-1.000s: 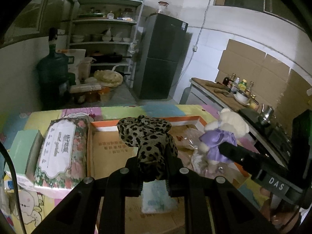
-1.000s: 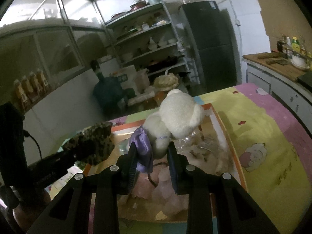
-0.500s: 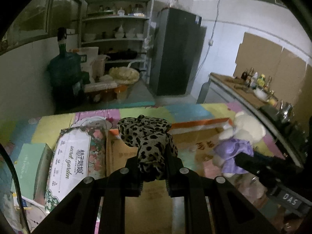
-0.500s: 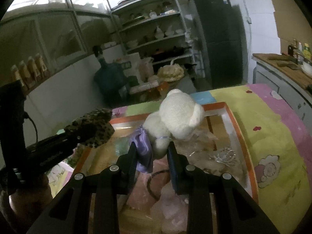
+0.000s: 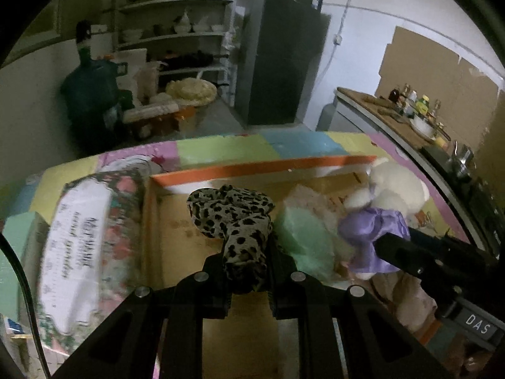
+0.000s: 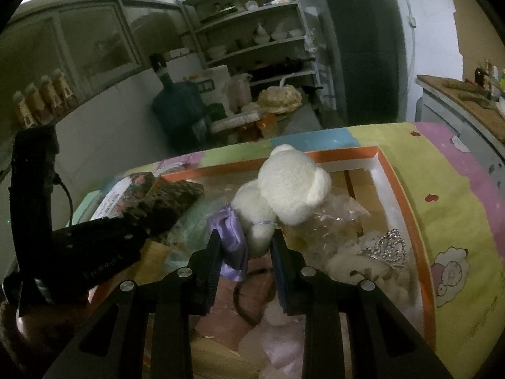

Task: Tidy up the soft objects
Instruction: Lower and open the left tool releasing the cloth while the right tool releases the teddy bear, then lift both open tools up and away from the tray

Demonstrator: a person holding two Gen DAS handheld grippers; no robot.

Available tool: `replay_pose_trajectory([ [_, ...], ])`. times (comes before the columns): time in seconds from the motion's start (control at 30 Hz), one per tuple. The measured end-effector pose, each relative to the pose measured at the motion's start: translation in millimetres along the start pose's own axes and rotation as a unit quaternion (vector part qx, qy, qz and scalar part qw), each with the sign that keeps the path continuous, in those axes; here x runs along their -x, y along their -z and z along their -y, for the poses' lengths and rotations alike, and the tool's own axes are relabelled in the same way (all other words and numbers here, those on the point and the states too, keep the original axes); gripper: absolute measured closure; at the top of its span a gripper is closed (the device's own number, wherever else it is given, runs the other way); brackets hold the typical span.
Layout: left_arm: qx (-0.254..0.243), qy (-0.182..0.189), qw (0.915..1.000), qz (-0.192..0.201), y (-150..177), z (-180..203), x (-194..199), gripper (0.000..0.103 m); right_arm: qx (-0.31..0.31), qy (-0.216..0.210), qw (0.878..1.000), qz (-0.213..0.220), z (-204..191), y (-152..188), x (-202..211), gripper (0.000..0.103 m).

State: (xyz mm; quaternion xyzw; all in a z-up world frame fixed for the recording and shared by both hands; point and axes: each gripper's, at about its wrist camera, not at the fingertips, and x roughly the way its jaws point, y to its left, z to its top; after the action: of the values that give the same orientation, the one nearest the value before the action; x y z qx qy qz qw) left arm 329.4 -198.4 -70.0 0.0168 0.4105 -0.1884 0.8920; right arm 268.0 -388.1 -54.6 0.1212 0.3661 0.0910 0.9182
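Between the left tool (image 5: pixel 246 265) fingers, leopard cloth (image 5: pixel 233 218) sits pinched.

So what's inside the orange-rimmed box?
In the box: clear plastic wrap, a tiara, a green pack, pinkish bags. Anything beneath them is covered.

Floral tissue pack: the soft, flower-printed tissue pack with a white label (image 5: pixel 79 246) is blurring, so its lettering is unreadable.
Mint box: the pale green box (image 5: pixel 15 252) is being cut off by the left edge.
Leopard cloth: the lower end of the leopard-print fabric piece (image 5: pixel 235 221) is hiding between the left hand-held gripper's (image 5: pixel 246 271) fingers.
Plush bear: the white plush bear in a purple satin dress (image 6: pixel 284 195) is hiding its legs behind the right hand-held gripper's (image 6: pixel 244 249) fingers.
Counter bottles: the small bottles on the wooden counter (image 5: pixel 410 104) are too small to tell apart.
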Motion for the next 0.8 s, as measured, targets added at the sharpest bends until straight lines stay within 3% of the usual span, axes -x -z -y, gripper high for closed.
replay_pose_trajectory([
  [0.2, 0.009, 0.0, 0.9999, -0.006, 0.8, 1.2, -4.1, 0.084, -0.001, 0.007, 1.0, -0.008, 1.8, 1.9, -3.3, 0.072],
  [0.3, 0.018, 0.001, 0.9998, -0.006, 0.4, -2.1, -4.1, 0.074, -0.002, 0.005, 1.0, -0.009, 1.6, 2.1, -4.0, 0.069],
  [0.53, 0.035, 0.016, 0.9993, 0.005, 2.1, -8.9, 2.2, 0.066, -0.014, 0.001, 1.0, -0.004, 0.8, 3.6, -2.1, 0.061],
  [0.63, 0.03, 0.02, 0.9993, 0.014, 2.8, -6.5, 8.1, 0.052, -0.015, 0.003, 1.0, 0.0, -0.1, 4.6, 0.3, 0.047],
  [0.7, 0.025, 0.019, 0.9993, 0.019, 3.8, -4.1, 11.7, 0.036, -0.016, 0.005, 1.0, 0.003, -1.0, 5.2, 2.6, 0.041],
  [0.8, 0.027, 0.021, 0.9991, 0.024, 4.6, -4.3, 15.4, 0.031, -0.021, 0.012, 1.0, 0.009, 0.8, 5.6, 6.2, 0.035],
])
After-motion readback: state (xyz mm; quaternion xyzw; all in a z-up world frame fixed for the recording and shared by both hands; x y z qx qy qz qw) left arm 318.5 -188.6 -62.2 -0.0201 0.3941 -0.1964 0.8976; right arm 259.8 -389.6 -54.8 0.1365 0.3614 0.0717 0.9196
